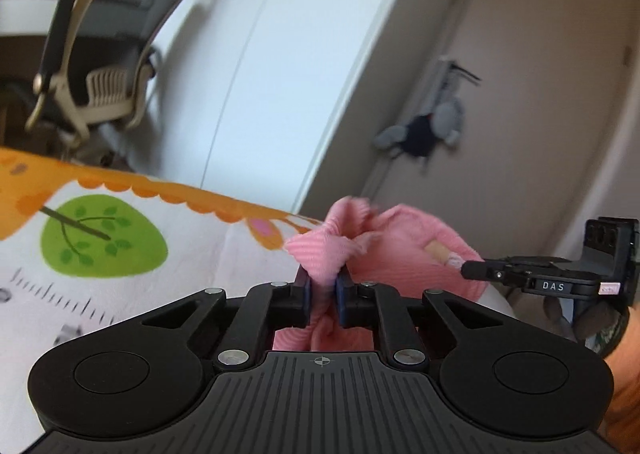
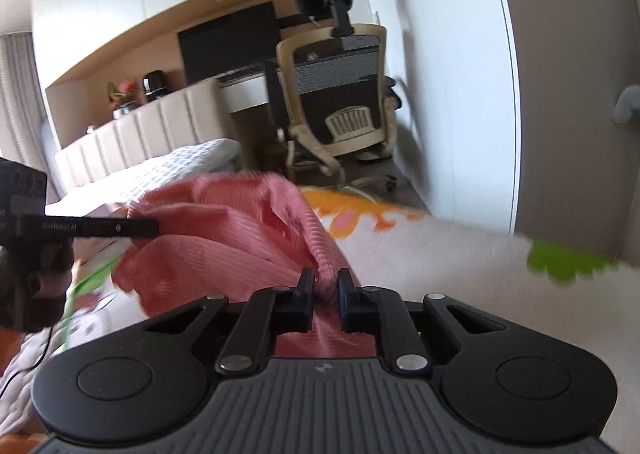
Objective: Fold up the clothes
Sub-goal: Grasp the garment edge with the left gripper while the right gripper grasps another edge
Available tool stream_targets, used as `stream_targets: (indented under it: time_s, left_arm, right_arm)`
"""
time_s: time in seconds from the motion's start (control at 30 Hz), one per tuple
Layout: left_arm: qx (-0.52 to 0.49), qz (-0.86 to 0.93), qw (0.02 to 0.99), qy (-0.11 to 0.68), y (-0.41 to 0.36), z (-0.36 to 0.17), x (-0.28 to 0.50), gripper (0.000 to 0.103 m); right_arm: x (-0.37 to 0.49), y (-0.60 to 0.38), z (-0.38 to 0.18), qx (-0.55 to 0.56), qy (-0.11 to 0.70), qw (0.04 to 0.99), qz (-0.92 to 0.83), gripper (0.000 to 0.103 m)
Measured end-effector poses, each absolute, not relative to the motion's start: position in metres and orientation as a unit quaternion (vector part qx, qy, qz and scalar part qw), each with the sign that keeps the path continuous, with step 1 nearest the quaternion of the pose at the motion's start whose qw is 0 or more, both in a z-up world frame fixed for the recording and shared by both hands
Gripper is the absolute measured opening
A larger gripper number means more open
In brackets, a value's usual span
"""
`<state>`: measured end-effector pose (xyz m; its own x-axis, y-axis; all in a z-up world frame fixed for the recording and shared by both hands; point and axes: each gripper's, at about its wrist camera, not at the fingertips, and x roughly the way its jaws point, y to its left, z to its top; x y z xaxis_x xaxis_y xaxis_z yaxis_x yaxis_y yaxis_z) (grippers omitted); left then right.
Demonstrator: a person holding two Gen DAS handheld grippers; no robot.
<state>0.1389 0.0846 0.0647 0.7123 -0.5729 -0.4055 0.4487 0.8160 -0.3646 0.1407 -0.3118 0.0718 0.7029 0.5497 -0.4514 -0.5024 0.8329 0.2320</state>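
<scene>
Above the white printed bedspread (image 1: 168, 286) with its scalloped orange border, one pink ribbed garment (image 1: 400, 246) hangs bunched between two grippers. Left gripper (image 1: 323, 288) pinches one fold; right gripper (image 2: 325, 286) clamps another edge. Beyond the bed's edge, open floor surrounds one beige mesh office chair (image 2: 340, 93).

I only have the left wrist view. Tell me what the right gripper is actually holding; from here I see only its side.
Observer: The right gripper is shut on a bunched fold of the pink garment, the cloth running back between its fingers.
Operator: Say what lies past the garment that way.
Observer: A bed with a padded headboard, which your view lacks.
Operator: And beyond it.
Observer: A desk with a dark monitor, behind the office chair.
</scene>
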Motion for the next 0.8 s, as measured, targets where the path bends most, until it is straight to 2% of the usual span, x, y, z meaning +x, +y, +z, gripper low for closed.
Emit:
stream_targets:
  time_s: [0.1, 0.17, 0.27, 0.33, 0.37, 0.4, 0.43, 0.5, 0.67, 0.73, 0.8]
  left_arm:
    - [-0.104, -0.292, 0.911, 0.271, 0.089, 0.054, 0.095, 0.014]
    - [-0.099, -0.295, 0.903, 0.296, 0.092, 0.039, 0.075, 0.019]
    - [-0.101, -0.297, 0.888, 0.337, 0.098, 0.020, 0.056, 0.033]
    - [-0.103, -0.305, 0.877, 0.357, 0.104, 0.013, 0.048, 0.055]
    - [-0.105, -0.308, 0.875, 0.359, 0.109, 0.013, 0.044, 0.060]
    - [-0.110, -0.312, 0.873, 0.357, 0.113, 0.015, 0.044, 0.072]
    - [-0.122, -0.316, 0.873, 0.352, 0.119, 0.017, 0.045, 0.083]
    - [-0.162, -0.311, 0.871, 0.344, 0.129, 0.020, 0.054, 0.085]
    - [-0.310, -0.284, 0.824, 0.381, 0.143, -0.004, 0.101, 0.085]
    - [-0.349, -0.275, 0.799, 0.405, 0.139, -0.019, 0.122, 0.087]
    - [-0.357, -0.281, 0.783, 0.424, 0.128, -0.030, 0.138, 0.090]
  right_arm:
    - [0.098, -0.319, 0.050, 0.024, 0.267, 0.920, 0.287, 0.011]
    - [0.079, -0.323, 0.030, 0.003, 0.281, 0.917, 0.283, 0.011]
    - [0.064, -0.338, 0.012, -0.004, 0.302, 0.915, 0.267, 0.015]
    - [0.061, -0.358, 0.015, 0.021, 0.302, 0.920, 0.250, 0.022]
    - [0.060, -0.368, 0.019, 0.037, 0.297, 0.923, 0.241, 0.030]
    - [0.060, -0.375, 0.023, 0.054, 0.293, 0.926, 0.234, 0.041]
    - [0.060, -0.382, 0.027, 0.070, 0.288, 0.928, 0.227, 0.045]
    - [0.070, -0.388, 0.029, 0.113, 0.290, 0.924, 0.222, 0.053]
    - [0.115, -0.388, 0.022, 0.235, 0.317, 0.889, 0.234, 0.054]
    - [0.134, -0.378, 0.016, 0.249, 0.335, 0.876, 0.243, 0.055]
    - [0.152, -0.361, 0.008, 0.231, 0.364, 0.868, 0.246, 0.061]
